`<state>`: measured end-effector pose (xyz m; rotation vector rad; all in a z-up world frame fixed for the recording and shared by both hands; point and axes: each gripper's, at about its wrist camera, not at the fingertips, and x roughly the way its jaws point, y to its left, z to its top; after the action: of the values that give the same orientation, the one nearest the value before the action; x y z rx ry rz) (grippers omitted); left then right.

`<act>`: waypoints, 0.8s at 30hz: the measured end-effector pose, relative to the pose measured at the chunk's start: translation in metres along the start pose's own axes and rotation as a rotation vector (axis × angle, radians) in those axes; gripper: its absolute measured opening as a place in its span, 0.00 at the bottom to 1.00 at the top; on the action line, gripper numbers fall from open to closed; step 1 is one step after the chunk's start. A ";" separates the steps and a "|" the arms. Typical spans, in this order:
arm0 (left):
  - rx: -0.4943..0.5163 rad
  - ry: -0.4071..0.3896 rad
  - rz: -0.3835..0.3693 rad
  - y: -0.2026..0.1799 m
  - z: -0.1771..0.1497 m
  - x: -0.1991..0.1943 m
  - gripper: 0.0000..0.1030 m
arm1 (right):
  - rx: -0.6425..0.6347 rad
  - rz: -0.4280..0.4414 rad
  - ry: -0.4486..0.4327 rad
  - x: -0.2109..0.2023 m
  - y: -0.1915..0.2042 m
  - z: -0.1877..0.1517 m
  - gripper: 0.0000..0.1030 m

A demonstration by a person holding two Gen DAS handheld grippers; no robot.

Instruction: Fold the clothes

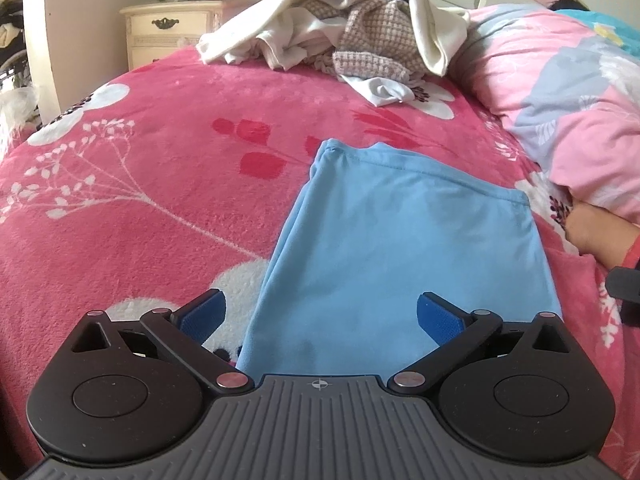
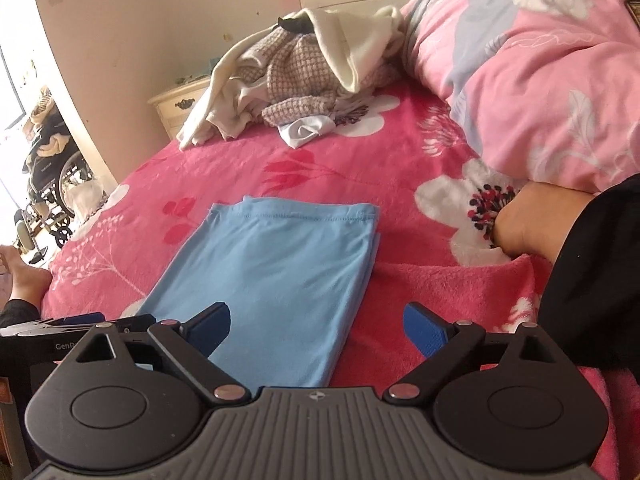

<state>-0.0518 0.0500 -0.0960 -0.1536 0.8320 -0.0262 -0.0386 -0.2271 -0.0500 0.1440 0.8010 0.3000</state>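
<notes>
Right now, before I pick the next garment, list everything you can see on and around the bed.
folded garment: one, light blue, flat on the blanket in front of both claws
clothes pile: one heap, cream, white and pink-checked pieces with a dark bit on top, far end of the bed
blanket: one, hot pink with white flowers, covering the bed
duvet: one, pale pink with grey and white print, bunched along the right
nightstand: one, cream, beyond the bed at left
wheelchair: one, dark, far left by the doorway
left claw: one, blue pads, open, over the garment's near left edge
right claw: one, blue pads, open, over the garment's near right edge
</notes>
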 end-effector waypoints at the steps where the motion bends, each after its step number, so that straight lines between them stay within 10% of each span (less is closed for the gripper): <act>1: -0.001 0.000 0.001 0.000 0.000 0.000 1.00 | -0.003 -0.004 0.002 0.000 0.000 0.000 0.93; 24: -0.032 -0.038 0.037 0.006 0.002 -0.002 1.00 | -0.054 0.038 -0.036 0.001 0.002 -0.002 0.93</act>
<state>-0.0518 0.0562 -0.0940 -0.1680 0.7975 0.0247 -0.0395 -0.2251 -0.0516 0.1140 0.7545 0.3539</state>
